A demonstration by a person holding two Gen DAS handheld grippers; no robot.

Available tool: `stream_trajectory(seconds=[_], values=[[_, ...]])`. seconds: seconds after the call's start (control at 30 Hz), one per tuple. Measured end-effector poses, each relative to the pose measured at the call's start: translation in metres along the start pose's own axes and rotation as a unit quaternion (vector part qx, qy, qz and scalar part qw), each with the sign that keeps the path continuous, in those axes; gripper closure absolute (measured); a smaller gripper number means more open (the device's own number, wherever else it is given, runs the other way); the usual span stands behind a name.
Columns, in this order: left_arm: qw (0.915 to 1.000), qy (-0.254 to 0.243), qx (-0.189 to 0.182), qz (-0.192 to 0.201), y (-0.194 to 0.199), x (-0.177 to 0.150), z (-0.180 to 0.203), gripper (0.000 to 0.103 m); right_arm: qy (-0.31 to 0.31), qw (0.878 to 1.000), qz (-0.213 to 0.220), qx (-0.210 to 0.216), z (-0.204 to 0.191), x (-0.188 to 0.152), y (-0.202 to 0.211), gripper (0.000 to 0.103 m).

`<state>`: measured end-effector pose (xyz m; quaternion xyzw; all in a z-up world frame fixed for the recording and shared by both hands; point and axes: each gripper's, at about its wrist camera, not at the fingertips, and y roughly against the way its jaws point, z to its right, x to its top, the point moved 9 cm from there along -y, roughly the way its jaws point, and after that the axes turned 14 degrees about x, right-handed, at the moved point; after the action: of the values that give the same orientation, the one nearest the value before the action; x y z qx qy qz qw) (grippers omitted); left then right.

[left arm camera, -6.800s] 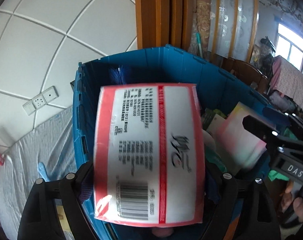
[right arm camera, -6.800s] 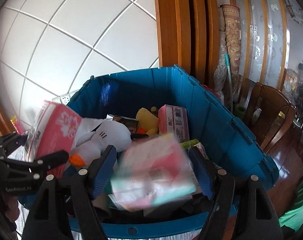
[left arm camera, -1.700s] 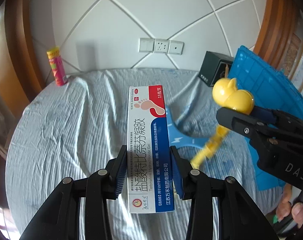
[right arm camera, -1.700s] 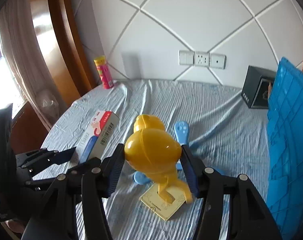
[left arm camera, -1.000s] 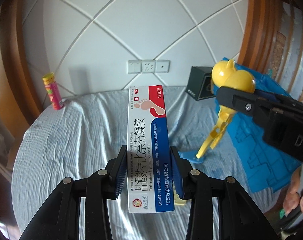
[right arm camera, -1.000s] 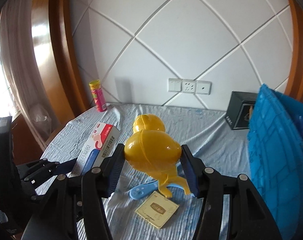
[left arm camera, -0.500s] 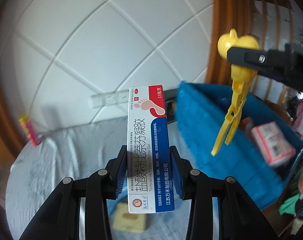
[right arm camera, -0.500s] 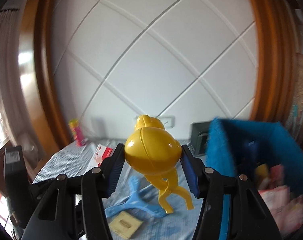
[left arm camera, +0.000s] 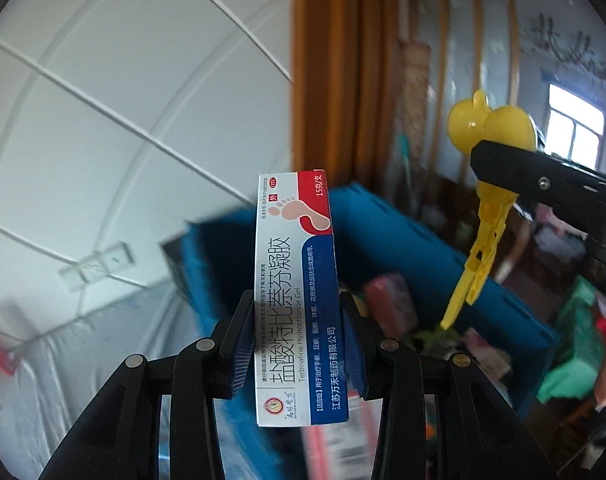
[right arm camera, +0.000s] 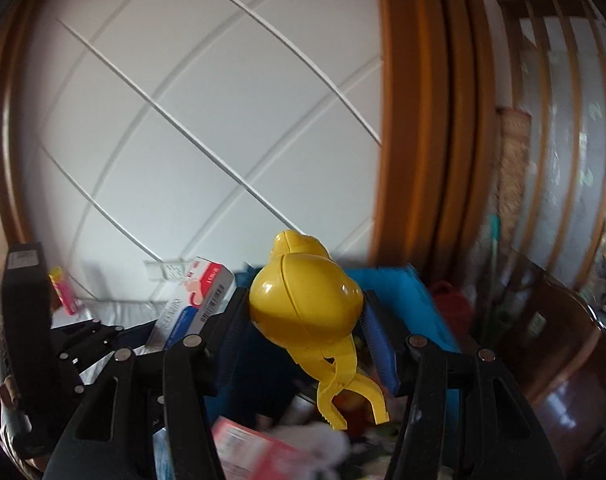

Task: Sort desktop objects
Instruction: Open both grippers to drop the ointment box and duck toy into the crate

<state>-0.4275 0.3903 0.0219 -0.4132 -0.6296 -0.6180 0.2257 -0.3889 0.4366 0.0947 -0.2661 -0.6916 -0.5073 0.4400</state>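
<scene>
My left gripper (left arm camera: 297, 340) is shut on a white, red and blue ointment box (left arm camera: 297, 280), held upright above the near side of a blue crate (left arm camera: 415, 248). My right gripper (right arm camera: 305, 344) is shut on the round head of a yellow duck-shaped clamp toy (right arm camera: 305, 308), whose handles hang down over the blue crate (right arm camera: 419, 296). In the left wrist view the yellow toy (left arm camera: 489, 128) and the right gripper's fingers (left arm camera: 543, 184) sit at the upper right. In the right wrist view the ointment box (right arm camera: 195, 300) shows at the left.
The crate holds several blurred items, among them a pink box (left arm camera: 391, 300) and a white plush (right arm camera: 327, 444). A cloth-covered table (left arm camera: 83, 344) lies left of the crate, with a pink tube (right arm camera: 65, 290) by the tiled wall. A wooden frame (right arm camera: 419, 120) and a wooden chair (right arm camera: 563, 320) stand behind.
Both grippers have swung right from the table to over the blue crate, still holding the ointment box and the yellow toy. The crate's contents now show below.
</scene>
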Motion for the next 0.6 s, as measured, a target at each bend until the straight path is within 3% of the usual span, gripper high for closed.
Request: stream_trajectory(seconds=[0.17,0.37,0.53,0.6], values=[[0.9972,-0.023,-0.005,-0.071,-0.043,-0.014,0.054,0.064,-0.017,0.998,-0.054,-0.021,0.067,-0.028,-0.007,0.048],[0.9947,-0.043,0.0,-0.093,-0.059,-0.03,0.078,0.064,-0.05,0.992,-0.109,-0.029,0.119,-0.07,-0.029,0.048],[0.9947,-0.054,0.002,-0.088,-0.057,-0.037,0.08,0.05,-0.081,0.985,-0.145,-0.034,0.148,-0.099,-0.054,0.048],[0.9952,-0.056,0.007,-0.08,-0.052,-0.037,0.079,0.039,-0.092,0.983,-0.153,-0.035,0.156,-0.11,-0.06,0.048]])
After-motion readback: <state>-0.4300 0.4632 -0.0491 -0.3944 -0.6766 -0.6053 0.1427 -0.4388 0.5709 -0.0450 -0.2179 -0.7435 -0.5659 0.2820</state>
